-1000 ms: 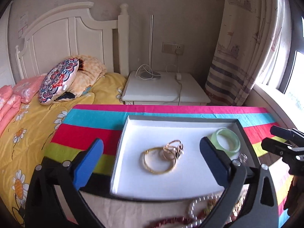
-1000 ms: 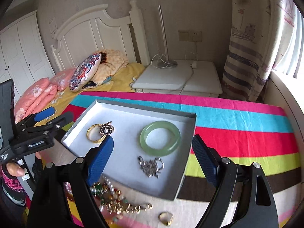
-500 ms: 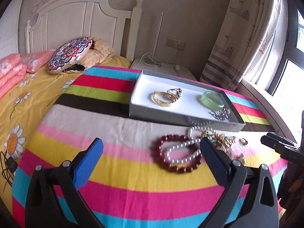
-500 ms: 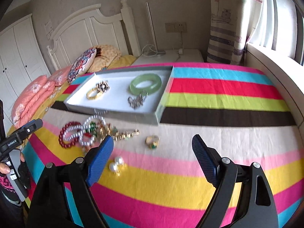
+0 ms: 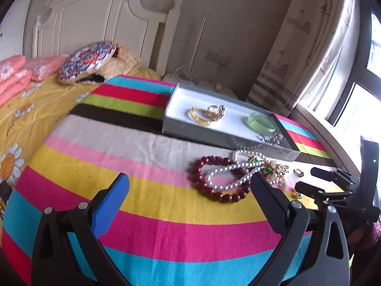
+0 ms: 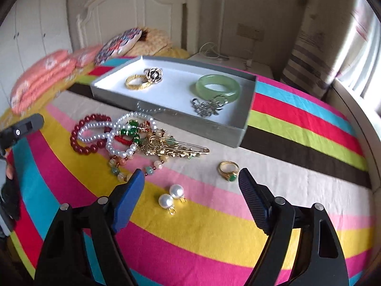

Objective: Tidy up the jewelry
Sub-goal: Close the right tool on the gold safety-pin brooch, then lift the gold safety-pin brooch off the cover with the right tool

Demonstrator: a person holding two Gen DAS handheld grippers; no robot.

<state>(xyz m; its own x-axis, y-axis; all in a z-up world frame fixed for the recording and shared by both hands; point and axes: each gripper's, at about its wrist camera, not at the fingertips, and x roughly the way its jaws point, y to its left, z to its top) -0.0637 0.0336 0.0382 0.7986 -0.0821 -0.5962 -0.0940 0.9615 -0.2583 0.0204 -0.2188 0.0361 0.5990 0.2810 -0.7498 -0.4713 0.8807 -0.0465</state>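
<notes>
Jewelry pile (image 6: 133, 138) tangled, pieces indistinct; right hand-held gripper (image 6: 190, 181) closing, empty; left (image 5: 188, 188) apart.

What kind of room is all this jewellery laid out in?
Most likely a bedroom: a white panelled wooden headboard, a round patterned cushion on yellow flowered bedding, and a striped fabric curtain by the window.

Window (image 5: 362, 109) daylight, fisheye edges (slightly blurred)

clear: striped cloth (image 5: 147, 205) near side | blocked: jewelry pile (image 6: 123, 135), tray (image 6: 166, 116)
</notes>
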